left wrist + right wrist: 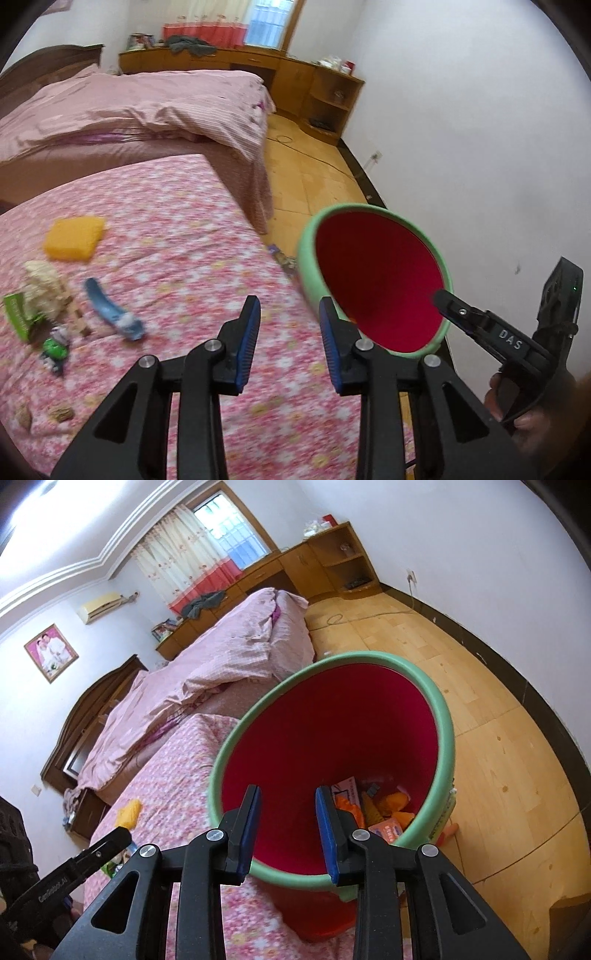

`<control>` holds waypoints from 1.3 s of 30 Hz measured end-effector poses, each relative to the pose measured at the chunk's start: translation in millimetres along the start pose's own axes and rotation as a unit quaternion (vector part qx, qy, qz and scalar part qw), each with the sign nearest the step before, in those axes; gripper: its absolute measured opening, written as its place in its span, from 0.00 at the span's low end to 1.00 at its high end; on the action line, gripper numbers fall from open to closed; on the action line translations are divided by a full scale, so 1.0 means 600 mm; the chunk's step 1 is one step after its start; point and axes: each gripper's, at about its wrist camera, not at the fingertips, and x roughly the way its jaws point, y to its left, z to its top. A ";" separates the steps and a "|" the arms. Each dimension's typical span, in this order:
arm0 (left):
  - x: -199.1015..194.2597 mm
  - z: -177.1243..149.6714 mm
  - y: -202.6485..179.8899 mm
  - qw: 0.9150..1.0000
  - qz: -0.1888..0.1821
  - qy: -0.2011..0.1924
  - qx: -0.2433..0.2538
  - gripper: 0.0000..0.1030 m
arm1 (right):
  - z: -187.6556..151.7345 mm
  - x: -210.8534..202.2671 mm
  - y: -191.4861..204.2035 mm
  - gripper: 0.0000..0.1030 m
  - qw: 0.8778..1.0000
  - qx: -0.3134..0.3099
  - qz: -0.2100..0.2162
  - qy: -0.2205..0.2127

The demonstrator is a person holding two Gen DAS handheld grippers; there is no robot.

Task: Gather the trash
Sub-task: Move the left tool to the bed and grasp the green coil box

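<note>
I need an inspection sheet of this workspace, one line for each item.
Surface: pink floral bed cover.
Job's things: bin, tilted beside the bed, wrappers inside; blue wrapper and green packet on the cover.
Clutter: yellow sponge, beige scraps.
Grippers: left gripper, jaws apart, empty; right gripper at the bin rim, grip unclear.
Cables: cord on the floor.
Surroundings: wooden desk, window.
</note>
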 end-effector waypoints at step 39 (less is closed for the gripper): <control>-0.053 -0.048 0.427 0.964 0.159 -0.008 -0.211 0.36 | -0.082 0.112 0.190 0.31 0.989 -0.107 0.015 0.098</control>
